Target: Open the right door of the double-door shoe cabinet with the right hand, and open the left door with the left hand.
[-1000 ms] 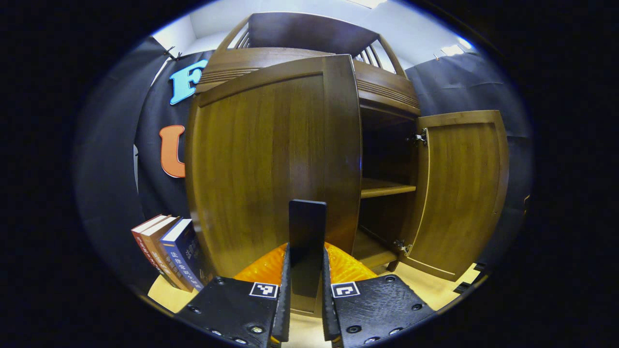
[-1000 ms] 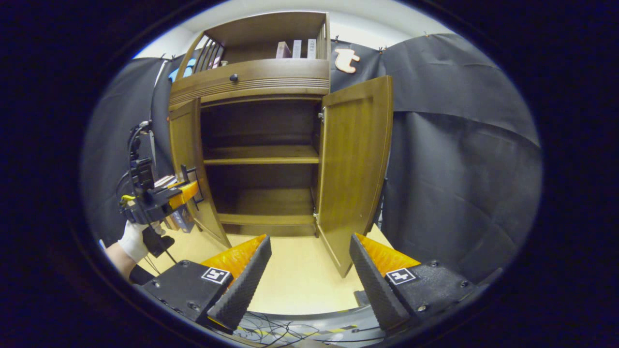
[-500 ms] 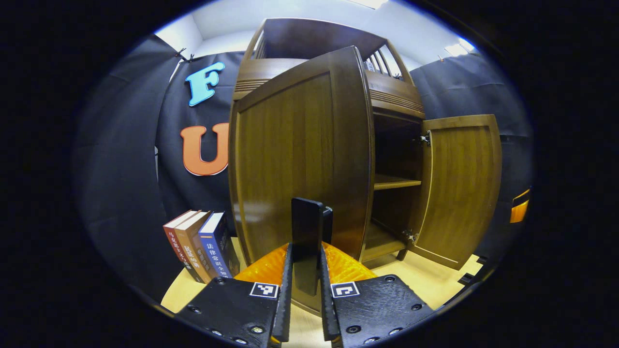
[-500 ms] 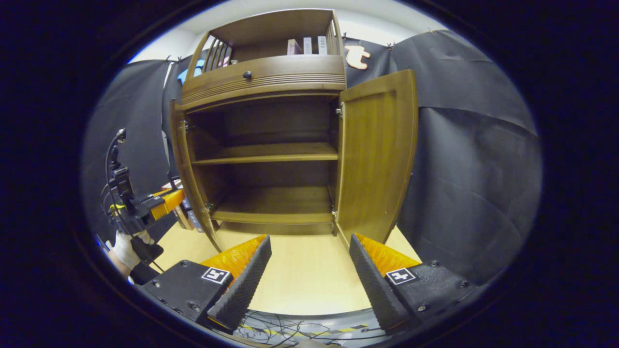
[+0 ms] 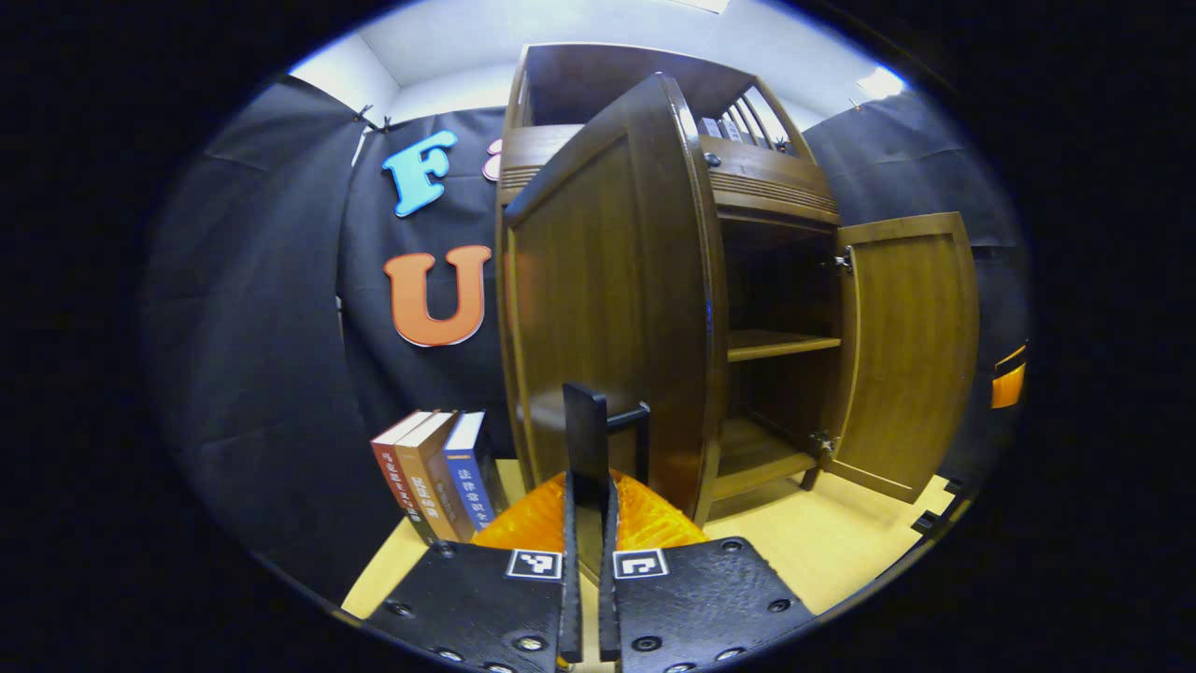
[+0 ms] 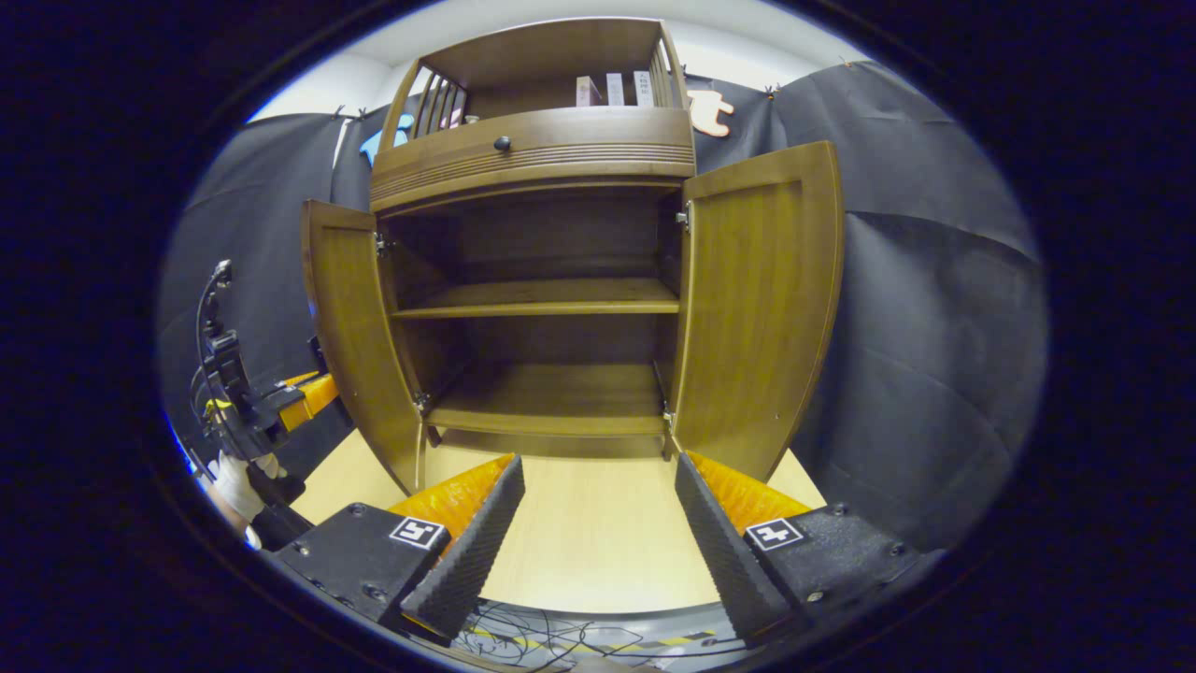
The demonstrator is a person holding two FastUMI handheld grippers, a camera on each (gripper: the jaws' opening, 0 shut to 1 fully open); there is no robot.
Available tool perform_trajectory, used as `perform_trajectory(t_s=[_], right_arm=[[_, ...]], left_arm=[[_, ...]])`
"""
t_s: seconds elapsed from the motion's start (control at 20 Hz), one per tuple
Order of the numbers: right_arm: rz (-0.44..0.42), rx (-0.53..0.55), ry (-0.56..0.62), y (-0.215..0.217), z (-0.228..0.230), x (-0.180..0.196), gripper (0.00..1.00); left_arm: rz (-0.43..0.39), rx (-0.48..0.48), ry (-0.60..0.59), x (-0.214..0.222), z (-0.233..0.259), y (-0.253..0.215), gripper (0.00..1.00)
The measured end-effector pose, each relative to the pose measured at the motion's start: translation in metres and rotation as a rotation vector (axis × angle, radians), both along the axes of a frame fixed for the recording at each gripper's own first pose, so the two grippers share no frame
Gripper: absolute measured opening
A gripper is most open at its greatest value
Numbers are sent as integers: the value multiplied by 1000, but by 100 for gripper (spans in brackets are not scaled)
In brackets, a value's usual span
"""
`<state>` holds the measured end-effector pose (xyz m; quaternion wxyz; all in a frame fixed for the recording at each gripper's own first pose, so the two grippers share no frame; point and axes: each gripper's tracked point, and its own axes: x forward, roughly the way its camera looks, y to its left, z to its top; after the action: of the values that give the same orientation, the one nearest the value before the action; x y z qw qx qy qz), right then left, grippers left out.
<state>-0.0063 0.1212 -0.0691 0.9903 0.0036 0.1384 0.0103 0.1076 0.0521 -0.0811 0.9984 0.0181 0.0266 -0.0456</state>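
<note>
The wooden shoe cabinet (image 6: 533, 154) stands with both doors swung out. In the left gripper view my left gripper (image 5: 587, 486) is shut on the dark bar handle (image 5: 584, 421) of the left door (image 5: 598, 280), which I see nearly edge-on. The right door (image 5: 911, 346) hangs wide open beyond it. In the right gripper view my right gripper (image 6: 598, 523) is open and holds nothing, well back from the cabinet and facing its bare shelves (image 6: 537, 297). There the left door (image 6: 360, 336) and right door (image 6: 757, 308) flank the opening, and the left gripper (image 6: 280, 407) sits behind the left door in a gloved hand (image 6: 238, 472).
Three books (image 5: 434, 467) stand on the floor against the black cloth wall, left of the cabinet. A drawer with a round knob (image 6: 503, 143) runs above the doors, with books (image 6: 612, 89) on the top shelf. Cables (image 6: 551, 640) lie near my right gripper.
The left door has swung further out with my left gripper on its handle, from partly open to wide open. My right gripper stayed open and drifted slightly.
</note>
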Motion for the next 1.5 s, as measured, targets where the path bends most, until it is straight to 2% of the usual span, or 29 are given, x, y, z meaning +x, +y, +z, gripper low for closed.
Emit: perform_trajectory(t_s=[0.05,0.1,0.25,0.3,0.35,0.5,0.85,1.1,1.5], right_arm=[[3,2,0,1,0,0,100],[5,7,-4,3,1,0,100],[15,9,-5,6,0,3,100],[18,8,-5,7,1,4,100],[20,9,-5,8,0,3,100],[26,17,-2,10,-1,7,100],[36,19,0,12,-1,10,100],[36,19,-9,11,3,9,100],[28,-2,-12,5,4,7,100]], left_arm=[[19,-9,-5,-5,2,8,6],[39,-9,-6,-4,0,14,3],[58,10,-8,-5,-1,28,2],[67,8,-4,-10,-1,34,10],[68,8,-8,-10,0,39,0],[82,-5,-6,-9,-2,55,0],[60,-10,-7,-2,-6,83,0],[13,-25,-11,0,-10,96,0],[-63,10,-6,4,-11,113,0]])
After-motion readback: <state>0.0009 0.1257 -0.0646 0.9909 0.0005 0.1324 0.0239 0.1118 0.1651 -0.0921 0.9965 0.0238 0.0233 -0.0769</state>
